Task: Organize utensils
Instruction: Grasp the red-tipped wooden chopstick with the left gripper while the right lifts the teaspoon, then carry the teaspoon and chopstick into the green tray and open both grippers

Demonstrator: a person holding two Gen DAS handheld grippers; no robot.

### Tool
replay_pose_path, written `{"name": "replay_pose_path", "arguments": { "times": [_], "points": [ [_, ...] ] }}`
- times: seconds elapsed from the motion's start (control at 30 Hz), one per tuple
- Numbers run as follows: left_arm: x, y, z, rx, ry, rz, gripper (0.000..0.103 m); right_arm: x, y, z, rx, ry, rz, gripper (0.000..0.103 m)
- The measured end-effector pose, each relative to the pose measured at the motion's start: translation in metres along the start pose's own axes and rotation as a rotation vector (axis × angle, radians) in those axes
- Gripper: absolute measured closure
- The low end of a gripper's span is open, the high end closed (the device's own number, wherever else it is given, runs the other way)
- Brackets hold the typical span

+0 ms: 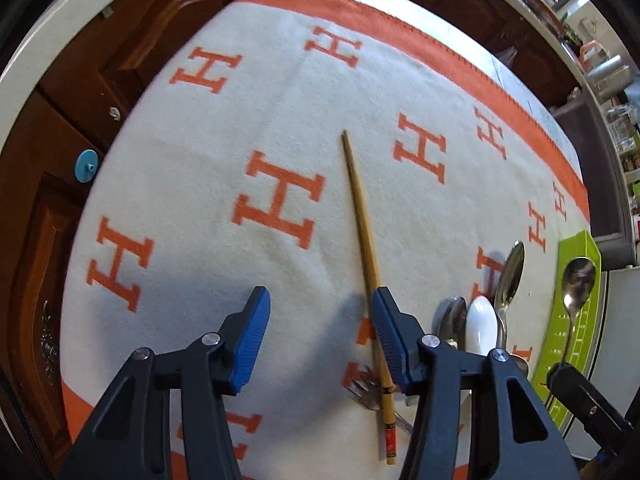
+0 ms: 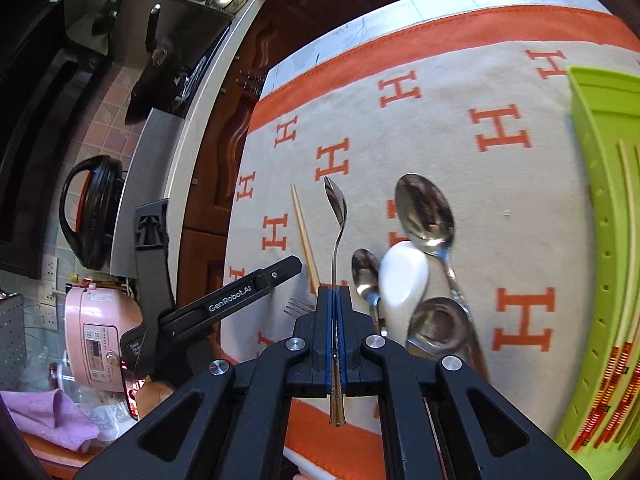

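Your right gripper [image 2: 333, 292] clamps a spoon [image 2: 337, 216] above the H-patterned cloth [image 1: 200, 200]; your left gripper [image 1: 320, 300] gapes empty beside a chopstick [image 1: 362, 232]; wooden cabinets [image 1: 52, 200] behind.

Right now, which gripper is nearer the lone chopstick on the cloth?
Left. The left gripper hangs open right over the chopstick; the right gripper is off beside it, shut on a spoon.

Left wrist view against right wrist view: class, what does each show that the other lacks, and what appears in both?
Left only: the open left claw over the cloth.
Right only: chopsticks lying in the green tray; a pink cooker.
Both: the lone chopstick, white spoon, and the spoon held in the shut right claw.
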State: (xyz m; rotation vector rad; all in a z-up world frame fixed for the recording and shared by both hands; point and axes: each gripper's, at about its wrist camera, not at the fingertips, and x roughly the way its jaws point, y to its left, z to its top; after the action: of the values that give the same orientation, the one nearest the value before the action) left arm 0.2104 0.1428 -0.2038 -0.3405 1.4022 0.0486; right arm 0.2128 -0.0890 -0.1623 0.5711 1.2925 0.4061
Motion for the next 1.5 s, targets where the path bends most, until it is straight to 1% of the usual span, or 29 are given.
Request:
{"name": "replay_pose_path", "arguments": {
  "times": [0.1, 0.23, 0.33, 0.43, 0.5, 0.53, 0.57, 0.6, 0.63, 0.67, 0.77, 0.8, 0.9, 0.97, 1.03, 1.1, 1.2, 1.33, 1.37, 1.43, 1.5],
  "points": [
    [0.003, -0.015, -0.002, 0.024, 0.017, 0.036, 0.052, -0.016, -0.013, -0.004, 0.015, -0.016, 0.018, 0.101],
    [0.008, -0.032, -0.003, 0.037, 0.044, 0.062, 0.052, -0.03, -0.027, -0.009, 0.026, -0.022, 0.04, 0.101],
    [0.013, -0.046, -0.003, 0.056, 0.047, 0.115, 0.052, -0.042, -0.036, -0.013, 0.025, -0.038, 0.042, 0.101],
    [0.018, -0.063, -0.005, 0.087, 0.042, 0.194, 0.052, -0.052, -0.043, -0.017, 0.023, -0.051, 0.04, 0.101],
    [0.019, -0.074, -0.007, 0.103, 0.033, 0.234, 0.054, -0.058, -0.048, -0.021, 0.021, -0.054, 0.045, 0.101],
    [0.02, -0.08, -0.008, 0.107, 0.032, 0.247, 0.057, -0.061, -0.049, -0.023, 0.022, -0.054, 0.048, 0.101],
    [0.02, -0.084, -0.009, 0.111, 0.031, 0.252, 0.065, -0.064, -0.052, -0.025, 0.024, -0.053, 0.052, 0.101],
    [0.02, -0.088, -0.009, 0.113, 0.033, 0.247, 0.07, -0.066, -0.055, -0.026, 0.027, -0.054, 0.054, 0.101],
    [0.02, -0.095, -0.012, 0.116, 0.039, 0.238, 0.085, -0.07, -0.059, -0.028, 0.033, -0.054, 0.06, 0.101],
    [0.02, -0.1, -0.013, 0.119, 0.046, 0.234, 0.095, -0.071, -0.061, -0.029, 0.038, -0.055, 0.063, 0.101],
    [0.015, -0.103, -0.016, 0.098, 0.039, 0.239, 0.099, -0.078, -0.069, -0.033, 0.057, -0.065, 0.071, 0.101],
    [0.015, -0.104, -0.016, 0.088, 0.034, 0.232, 0.099, -0.079, -0.072, -0.033, 0.062, -0.068, 0.075, 0.101],
    [0.012, -0.095, -0.019, 0.047, 0.02, 0.17, 0.099, -0.089, -0.081, -0.036, 0.076, -0.087, 0.083, 0.101],
    [0.006, -0.085, -0.022, 0.012, 0.018, 0.124, 0.099, -0.095, -0.087, -0.039, 0.085, -0.098, 0.088, 0.101],
    [0.0, -0.076, -0.024, -0.01, 0.01, 0.099, 0.099, -0.102, -0.092, -0.041, 0.091, -0.109, 0.088, 0.101],
    [-0.011, -0.07, -0.025, -0.035, 0.001, 0.055, 0.099, -0.11, -0.096, -0.044, 0.092, -0.122, 0.087, 0.101],
    [-0.03, -0.064, -0.029, -0.037, -0.033, 0.026, 0.099, -0.123, -0.105, -0.048, 0.098, -0.144, 0.078, 0.101],
    [-0.051, -0.063, -0.037, -0.033, -0.05, -0.029, 0.099, -0.137, -0.116, -0.052, 0.107, -0.175, 0.05, 0.101],
    [-0.056, -0.064, -0.037, -0.023, -0.051, -0.046, 0.099, -0.142, -0.12, -0.053, 0.109, -0.186, 0.036, 0.101],
    [-0.069, -0.072, -0.047, 0.008, -0.054, -0.083, 0.099, -0.151, -0.129, -0.054, 0.113, -0.206, -0.005, 0.101],
    [-0.076, -0.089, -0.051, 0.052, -0.058, -0.118, 0.099, -0.158, -0.139, -0.055, 0.114, -0.221, -0.06, 0.101]
  ]
}}
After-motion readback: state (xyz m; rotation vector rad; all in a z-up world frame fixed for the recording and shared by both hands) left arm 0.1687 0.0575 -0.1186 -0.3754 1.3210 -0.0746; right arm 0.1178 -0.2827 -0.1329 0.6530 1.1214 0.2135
